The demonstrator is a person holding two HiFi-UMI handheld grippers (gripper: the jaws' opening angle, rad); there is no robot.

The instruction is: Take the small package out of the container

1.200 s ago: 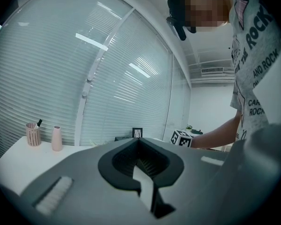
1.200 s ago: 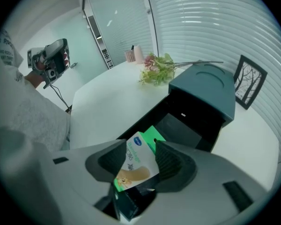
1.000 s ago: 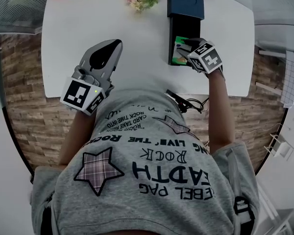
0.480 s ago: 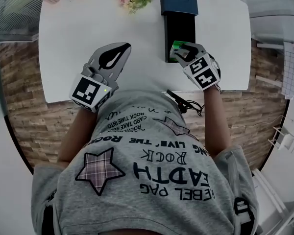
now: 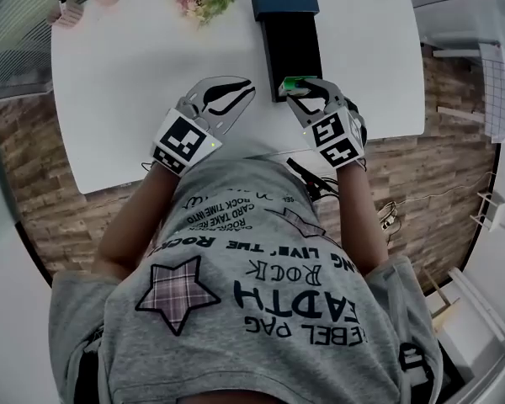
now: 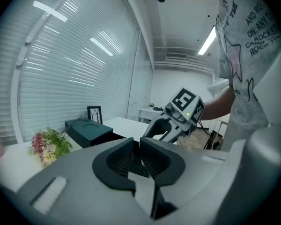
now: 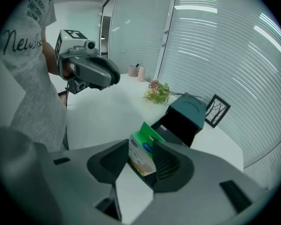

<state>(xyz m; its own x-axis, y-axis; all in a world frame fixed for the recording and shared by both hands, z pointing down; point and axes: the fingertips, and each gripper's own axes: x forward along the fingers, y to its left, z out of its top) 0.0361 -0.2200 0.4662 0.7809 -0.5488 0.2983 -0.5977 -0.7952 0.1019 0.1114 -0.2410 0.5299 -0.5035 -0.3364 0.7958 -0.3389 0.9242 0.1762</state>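
At the container's (image 5: 291, 45) near end — small package (image 5: 292, 83) gripped in right gripper (image 5: 301, 91), jaws just closing tighter. Left gripper (image 5: 238, 88) over table (image 5: 126, 99): jaws nearly together, just easing apart — empty.

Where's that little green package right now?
The small green package is gripped in the right claw, at the head view's right, just off the near end of the dark open container on the white table.
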